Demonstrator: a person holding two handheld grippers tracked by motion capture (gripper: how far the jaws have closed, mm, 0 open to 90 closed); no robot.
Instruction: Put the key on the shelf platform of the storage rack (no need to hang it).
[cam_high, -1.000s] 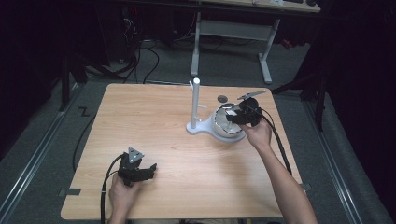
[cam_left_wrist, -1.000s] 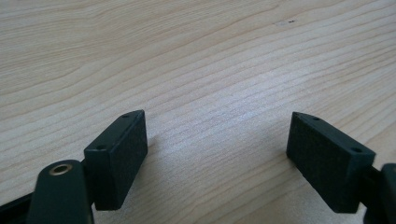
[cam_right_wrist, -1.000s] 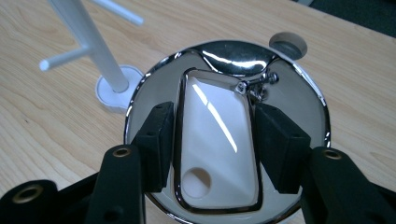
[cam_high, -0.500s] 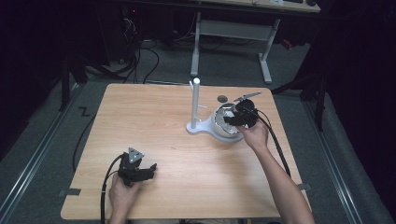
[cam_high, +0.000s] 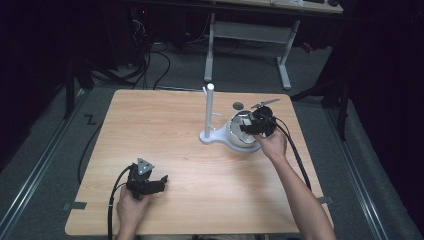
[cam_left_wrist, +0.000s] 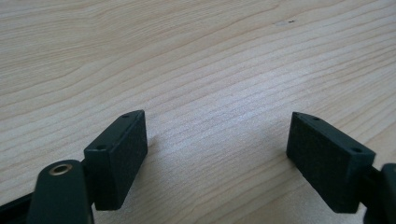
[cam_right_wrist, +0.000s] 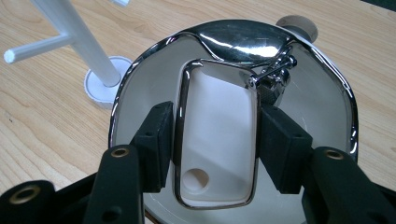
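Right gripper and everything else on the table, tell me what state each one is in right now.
Right gripper: shut on the chrome frame, over the white bowl-shaped base.
Left gripper: open, jaws wide apart, nothing between them, low over the wooden table.
White post: upright on its foot.
Small grey disc: flat on the table, apart from the base.

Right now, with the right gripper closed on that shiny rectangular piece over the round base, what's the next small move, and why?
Probably lift it straight up a little. The right gripper has both jaws pressed against the long sides of the chrome-rimmed insert, which sits in the round chrome base beside the white post. The left gripper rests open on the bare table, so nothing steadies the base; go slowly.
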